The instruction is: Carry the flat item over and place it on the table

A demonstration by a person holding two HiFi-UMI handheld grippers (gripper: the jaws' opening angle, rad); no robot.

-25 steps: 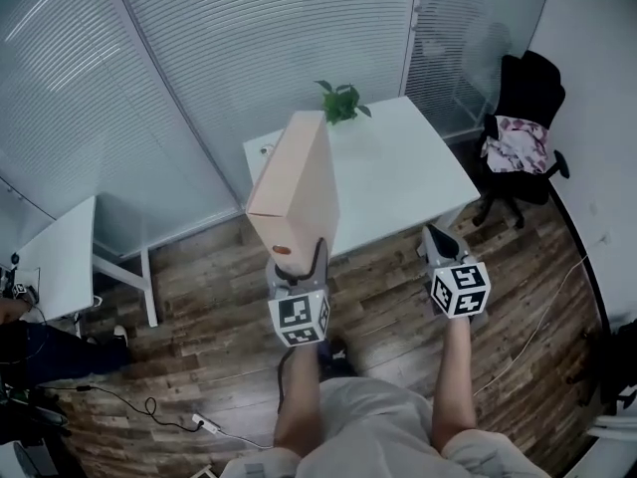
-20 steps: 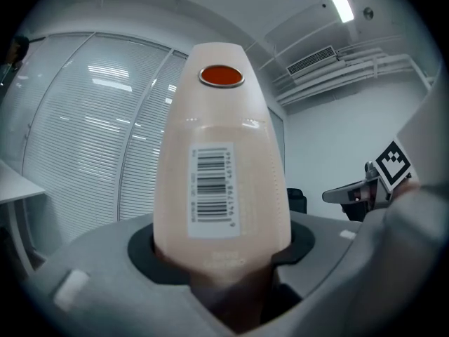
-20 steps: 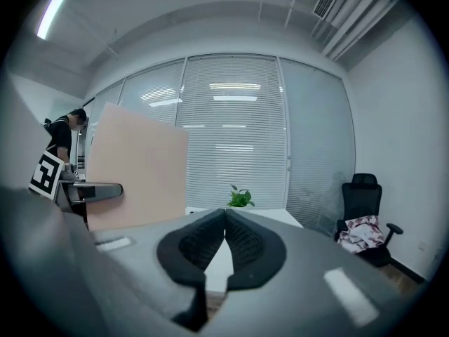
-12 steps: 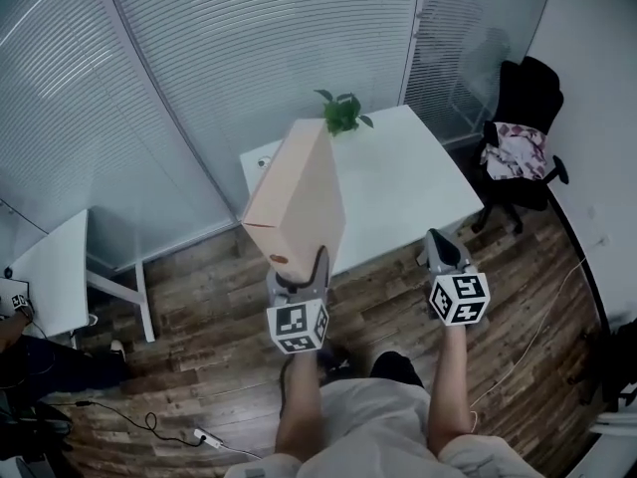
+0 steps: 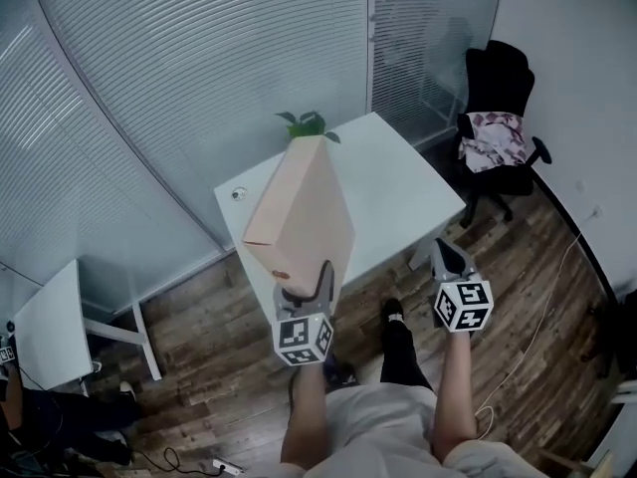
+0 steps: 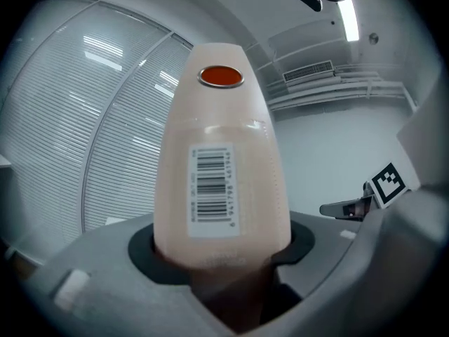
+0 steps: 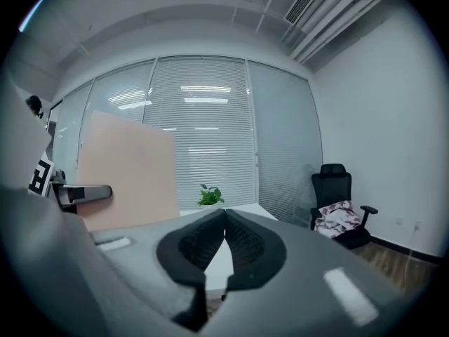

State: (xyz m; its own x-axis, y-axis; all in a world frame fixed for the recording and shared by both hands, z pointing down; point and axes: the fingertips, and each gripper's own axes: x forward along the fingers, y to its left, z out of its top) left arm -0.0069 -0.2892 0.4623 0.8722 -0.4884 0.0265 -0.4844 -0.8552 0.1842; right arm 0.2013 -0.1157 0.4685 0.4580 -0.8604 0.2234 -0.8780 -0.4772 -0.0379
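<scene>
Head view: jaws of my left gripper (image 5: 305, 289) clamp the flat box (image 5: 299, 207) upright; my right gripper (image 5: 450, 259) is closed, empty. Ahead, the table (image 5: 403, 192); box not yet placed.

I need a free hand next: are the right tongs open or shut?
Shut: in the right gripper view, the right tongs show their black pads meeting at the tips, with nothing between them.

White table (image 5: 398, 202) stands on dark wood-plank floor (image 5: 219, 357). Small green plant (image 5: 307, 124) at table's far edge; small round object (image 5: 238, 194) near its left corner. Black office chair (image 5: 498, 108) on floor to right. Second white table (image 5: 50, 327) far left.
</scene>
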